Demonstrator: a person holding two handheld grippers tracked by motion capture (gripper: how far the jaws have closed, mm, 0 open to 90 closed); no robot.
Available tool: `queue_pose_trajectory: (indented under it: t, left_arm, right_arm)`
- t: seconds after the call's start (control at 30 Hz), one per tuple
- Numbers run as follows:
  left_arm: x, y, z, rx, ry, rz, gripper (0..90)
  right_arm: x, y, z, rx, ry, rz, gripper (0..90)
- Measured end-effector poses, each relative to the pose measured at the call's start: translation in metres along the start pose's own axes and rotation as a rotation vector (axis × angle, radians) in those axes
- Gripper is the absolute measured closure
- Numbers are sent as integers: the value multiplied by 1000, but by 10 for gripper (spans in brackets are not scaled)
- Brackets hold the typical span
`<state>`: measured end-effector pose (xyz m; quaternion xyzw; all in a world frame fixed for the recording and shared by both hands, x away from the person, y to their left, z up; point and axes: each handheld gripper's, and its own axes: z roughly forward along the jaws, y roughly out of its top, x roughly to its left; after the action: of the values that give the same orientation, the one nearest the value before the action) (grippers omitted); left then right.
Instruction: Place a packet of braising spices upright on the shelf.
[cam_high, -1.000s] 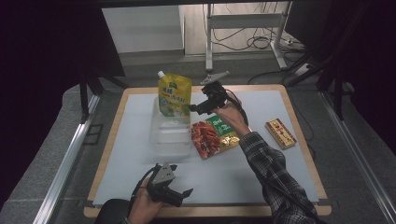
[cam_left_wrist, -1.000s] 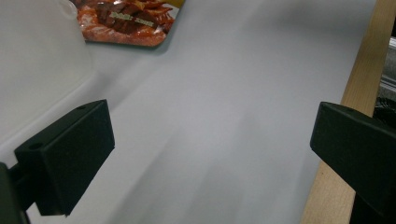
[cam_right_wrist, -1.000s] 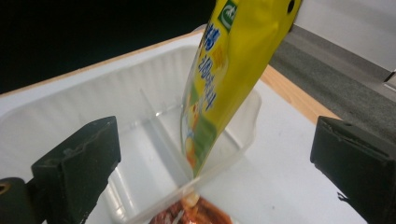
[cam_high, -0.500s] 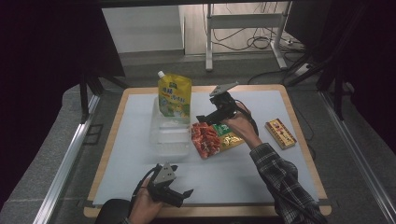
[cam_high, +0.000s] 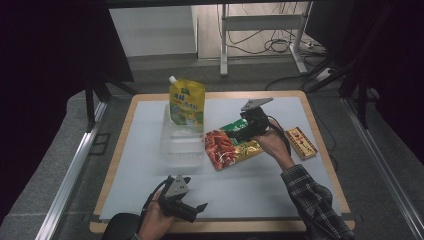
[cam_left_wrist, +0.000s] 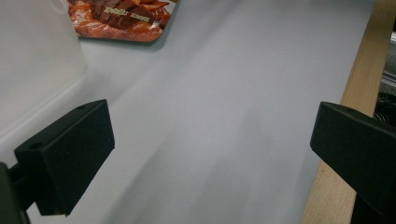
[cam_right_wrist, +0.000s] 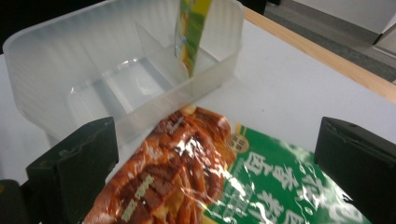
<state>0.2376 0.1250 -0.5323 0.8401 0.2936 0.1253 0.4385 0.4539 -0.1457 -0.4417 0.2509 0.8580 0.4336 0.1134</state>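
High view: right gripper (cam_high: 239, 131), held in the person's right hand (cam_high: 272, 144), forearm in a plaid sleeve (cam_high: 312, 202) rising from the lower right edge and angled toward the table's middle. Jaws spread wide, nothing between them, poised over the green end of the snack packet (cam_high: 231, 147).

Left gripper (cam_high: 192, 209): held in the left hand (cam_high: 155, 222) at the near edge of the table, jaws likewise parted and empty, resting low over the white mat (cam_high: 250, 185).

Edges and room: the mat is bare between the two grippers and along its near and left portions. A wooden rim (cam_high: 320, 145) borders the mat. A small red-and-yellow box (cam_high: 300, 142) lies near the right rim, just beside the right hand.

Snack packet: lies flat at the mat's centre, red end touching the clear plastic tray (cam_high: 183, 142). In the right gripper view the packet (cam_right_wrist: 224, 177) sits directly below and between the open jaws, the tray (cam_right_wrist: 116, 79) just beyond. A yellow spouted pouch (cam_high: 186, 102) stands in the tray's far compartment.
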Motion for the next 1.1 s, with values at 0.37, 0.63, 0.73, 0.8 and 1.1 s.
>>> queue_pose_trajectory:
  t: [0.37,0.63,0.73,0.8,1.1]
  left_arm:
    - [0,0,1,11,2,12,0]
    - [-1,0,2,12,-2,16,0]
    - [-2,0,2,13,-4,21,0]
    - [-2,0,2,12,-6,23,0]
    - [-3,0,2,17,-11,29,0]
  right_arm:
    - [-8,-34,-15,23,-54,21,0]
    - [-16,-50,-15,44,-91,31,1]
    - [-18,-55,-12,59,-101,29,1]
    - [-19,-57,-11,65,-108,28,2]
    - [-34,-71,-9,89,-140,61,3]
